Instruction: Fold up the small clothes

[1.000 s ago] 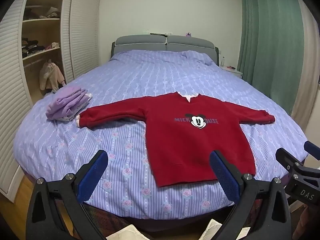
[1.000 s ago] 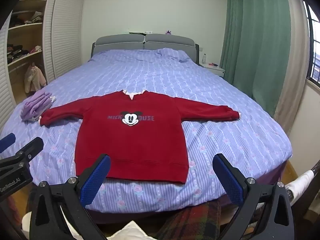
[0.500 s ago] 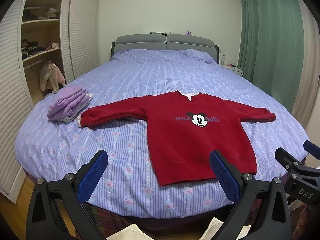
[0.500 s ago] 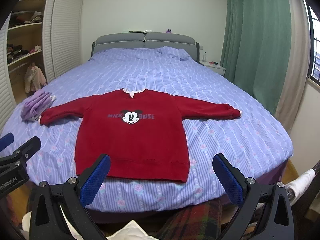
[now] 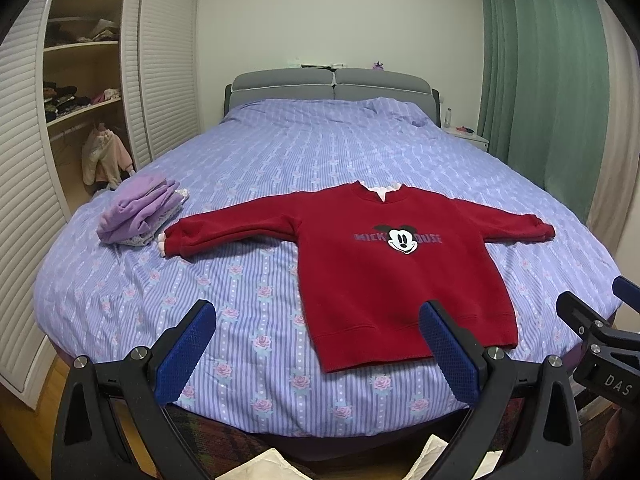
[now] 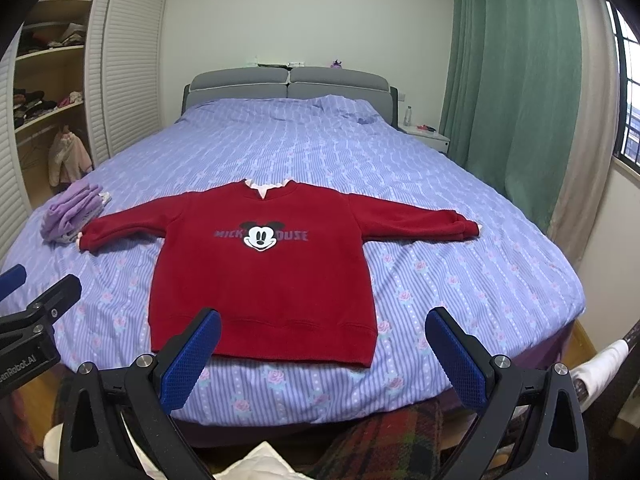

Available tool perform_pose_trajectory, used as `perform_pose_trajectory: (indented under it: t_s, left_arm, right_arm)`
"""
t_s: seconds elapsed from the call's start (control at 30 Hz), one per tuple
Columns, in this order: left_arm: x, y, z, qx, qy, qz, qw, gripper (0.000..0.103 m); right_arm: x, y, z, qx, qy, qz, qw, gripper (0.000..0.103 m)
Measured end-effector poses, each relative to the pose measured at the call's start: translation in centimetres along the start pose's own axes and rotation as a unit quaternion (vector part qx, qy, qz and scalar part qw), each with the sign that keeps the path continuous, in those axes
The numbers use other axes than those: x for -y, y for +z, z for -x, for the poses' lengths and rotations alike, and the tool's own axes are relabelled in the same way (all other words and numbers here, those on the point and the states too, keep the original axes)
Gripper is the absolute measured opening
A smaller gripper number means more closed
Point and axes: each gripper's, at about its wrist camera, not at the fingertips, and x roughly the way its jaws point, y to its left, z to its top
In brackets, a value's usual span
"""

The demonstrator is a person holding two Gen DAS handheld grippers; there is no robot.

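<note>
Striped purple bed (image 5: 280,152) under one red sweater (image 5: 384,264) spread flat, two sleeves out; one folded lilac pile (image 5: 138,208) beside its cuff. Left gripper (image 5: 318,344) and right gripper (image 6: 322,346) spread wide, empty.

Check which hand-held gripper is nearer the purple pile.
Left. The left hand-held gripper hangs toward the purple pile side of the bed's foot; the right hand-held gripper sits beyond the sweater's far hem.

We see open bedspread (image 6: 460,248) all around the sweater (image 6: 264,272), widest from 12 to 3 o'clock. At 9 o'clock the purple folded pile (image 6: 70,214) sits just beside the sleeve cuff, crowding that side.
</note>
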Motion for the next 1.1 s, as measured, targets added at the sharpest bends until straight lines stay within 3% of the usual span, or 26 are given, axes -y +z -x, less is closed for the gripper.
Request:
perform_pose_trajectory:
  t_s: [1.1]
  left_arm:
    - [0.07,-0.08,0.02,0.003,-0.005,-0.002,1.0,0.103]
  right_arm:
    - [-0.01,-0.01,0.19,0.002,-0.002,-0.002,1.0,0.103]
